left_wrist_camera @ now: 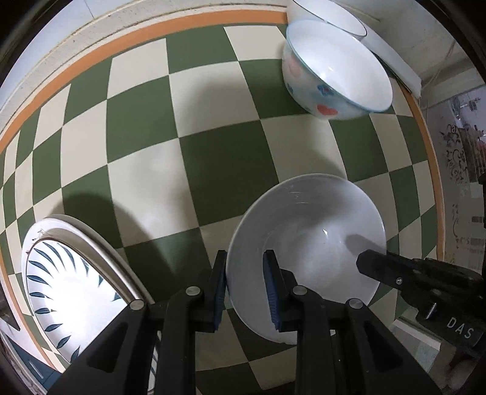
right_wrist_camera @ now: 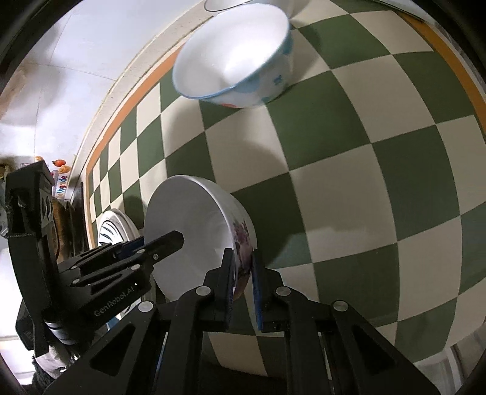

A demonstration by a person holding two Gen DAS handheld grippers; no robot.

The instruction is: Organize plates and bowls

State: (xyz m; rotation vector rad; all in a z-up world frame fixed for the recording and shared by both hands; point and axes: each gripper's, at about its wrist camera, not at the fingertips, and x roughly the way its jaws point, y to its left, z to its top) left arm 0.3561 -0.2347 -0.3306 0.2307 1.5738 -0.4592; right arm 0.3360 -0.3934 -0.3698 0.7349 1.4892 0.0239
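— Two grippers on one white bowl (left_wrist_camera: pixel 306 240)?
— Yes: left gripper (left_wrist_camera: pixel 245 291) and right gripper (right_wrist_camera: pixel 243 284) each clamp opposite rims, above the checkered surface (left_wrist_camera: pixel 212 158) (heart-patterned bowl (left_wrist_camera: pixel 331 73) farther back).

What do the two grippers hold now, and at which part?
Both hold the same white bowl by its rim: the left gripper on one side, the right gripper on the opposite side, each with one finger inside and one outside.

The tabletop (left_wrist_camera: pixel 212 158) wears a green-and-cream checked cover with an orange border. A heart-patterned bowl (left_wrist_camera: pixel 331 73) sits on it at the far edge, touching a clear bowl (left_wrist_camera: pixel 328 15) behind. Well nearer lies a leaf-patterned plate (left_wrist_camera: pixel 70 279).
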